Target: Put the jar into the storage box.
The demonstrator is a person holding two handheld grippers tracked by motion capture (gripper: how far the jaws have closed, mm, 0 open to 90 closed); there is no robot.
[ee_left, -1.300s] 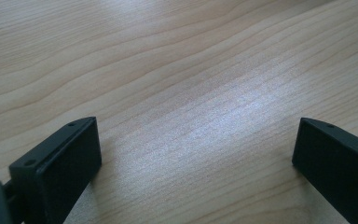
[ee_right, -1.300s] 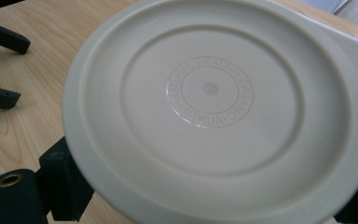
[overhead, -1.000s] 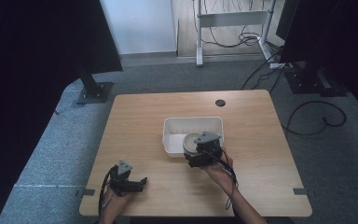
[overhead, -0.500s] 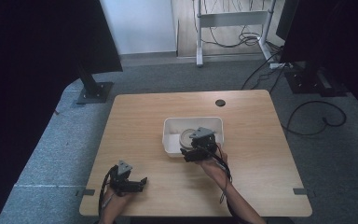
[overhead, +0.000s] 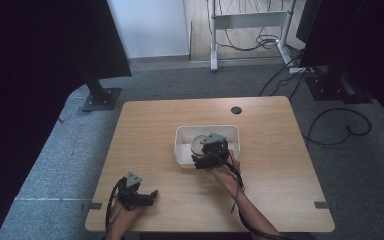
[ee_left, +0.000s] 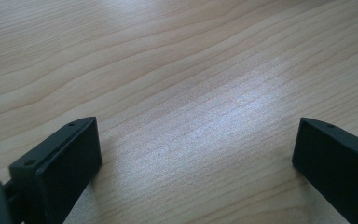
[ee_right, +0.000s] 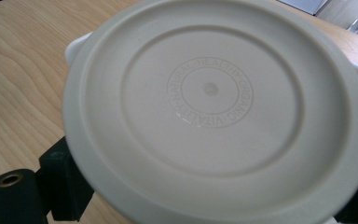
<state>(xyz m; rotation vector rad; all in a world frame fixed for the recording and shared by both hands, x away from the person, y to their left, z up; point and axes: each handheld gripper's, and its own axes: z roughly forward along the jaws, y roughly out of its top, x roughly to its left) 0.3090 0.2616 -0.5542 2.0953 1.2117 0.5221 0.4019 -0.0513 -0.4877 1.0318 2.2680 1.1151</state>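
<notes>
a light wooden table (overhead: 150,130) stands on grey carpet, with a small dark round hole (overhead: 236,110) near its far edge. a little right of the table's middle sits a white rectangular tub (overhead: 185,140), and the right gripper (overhead: 203,159) is at the tub's near side, held by a hand (overhead: 225,169) whose forearm comes in from the near edge. just beyond that gripper in the high view, a pale round lid (overhead: 198,144) shows over the tub's inside. in the right gripper view the lid (ee_right: 214,107) is very close: cream-coloured plastic with a raised rim, concentric rings and a ring of embossed lettering round a small centre dot (the words are too faint to read with confidence). the black jaws show at the lower left and lower right, either side of the lid's near edge, closed on it as far as can be seen; part of the white tub (ee_right: 74,46) peeks out behind the lid at the left. the left gripper (overhead: 151,195) is well apart from all this, near the table's near left corner, low over the wood, its cable (overhead: 111,205) looping back toward the near edge. in the left gripper view its two black jaws stand wide apart, with bare wood grain of the table (ee_left: 182,70) between them and nothing held.
</notes>
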